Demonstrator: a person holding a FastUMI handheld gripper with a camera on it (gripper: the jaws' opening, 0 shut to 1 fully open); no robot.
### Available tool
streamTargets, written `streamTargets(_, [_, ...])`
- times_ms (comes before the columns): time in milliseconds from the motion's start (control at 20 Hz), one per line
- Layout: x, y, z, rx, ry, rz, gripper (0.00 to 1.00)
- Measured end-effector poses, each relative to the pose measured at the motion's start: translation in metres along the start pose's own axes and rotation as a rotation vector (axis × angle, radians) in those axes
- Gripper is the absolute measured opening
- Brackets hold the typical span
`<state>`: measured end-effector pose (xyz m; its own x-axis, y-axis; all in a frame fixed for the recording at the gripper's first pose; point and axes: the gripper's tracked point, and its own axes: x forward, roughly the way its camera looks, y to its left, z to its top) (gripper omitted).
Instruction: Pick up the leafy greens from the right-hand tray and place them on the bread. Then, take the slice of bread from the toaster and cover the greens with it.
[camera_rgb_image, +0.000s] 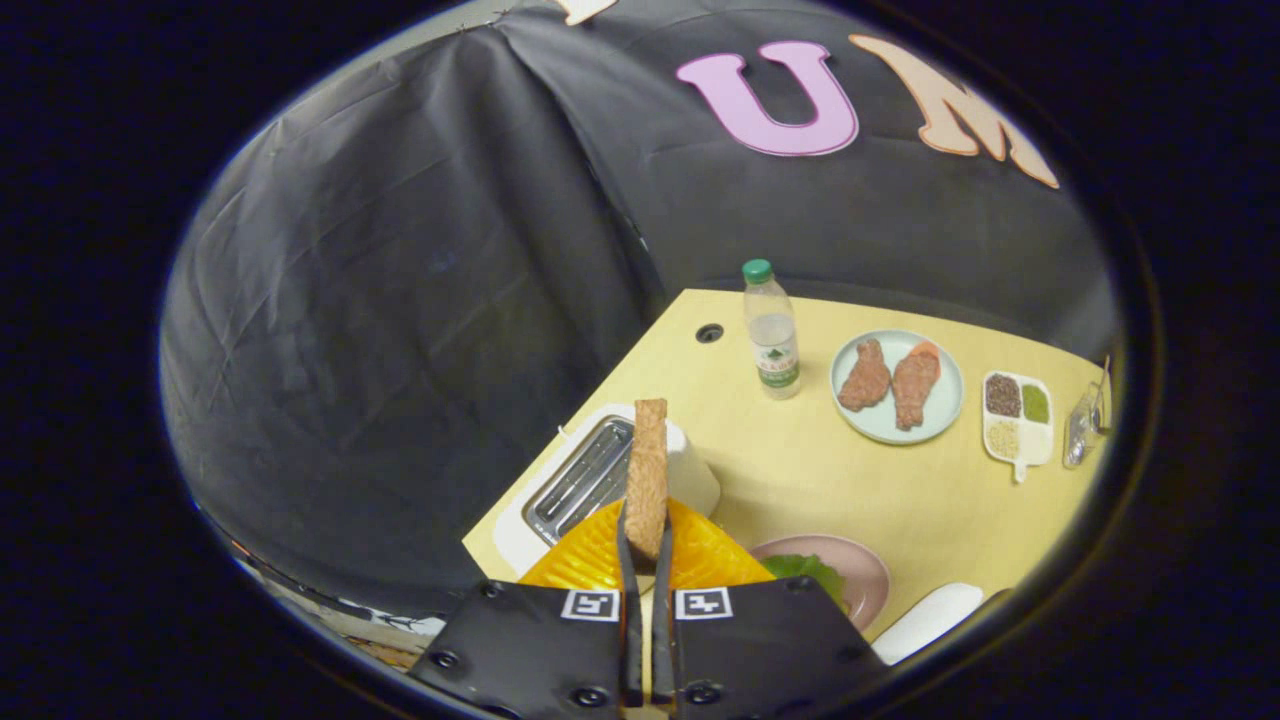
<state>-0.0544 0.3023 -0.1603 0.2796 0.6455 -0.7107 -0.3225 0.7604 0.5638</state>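
Tool (646, 540) grips bread slice (648, 475) — above toaster (600, 480).

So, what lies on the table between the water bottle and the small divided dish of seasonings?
In the gripper view, a pale plate carrying two meat pieces lies between bottle and divided dish.

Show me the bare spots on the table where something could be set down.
Gripper is shut on the bread slice. Bare table lies between toaster, bottle, meat plate and pink plate. Crowded near the gripper: toaster, pink plate with greens.
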Motion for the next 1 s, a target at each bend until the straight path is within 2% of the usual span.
streamTargets(600, [0.006,-0.073,-0.078,0.229,0.000,-0.042,0.07])
streamTargets(1000, [0.016,-0.094,-0.119,0.265,0.009,-0.028,0.08])
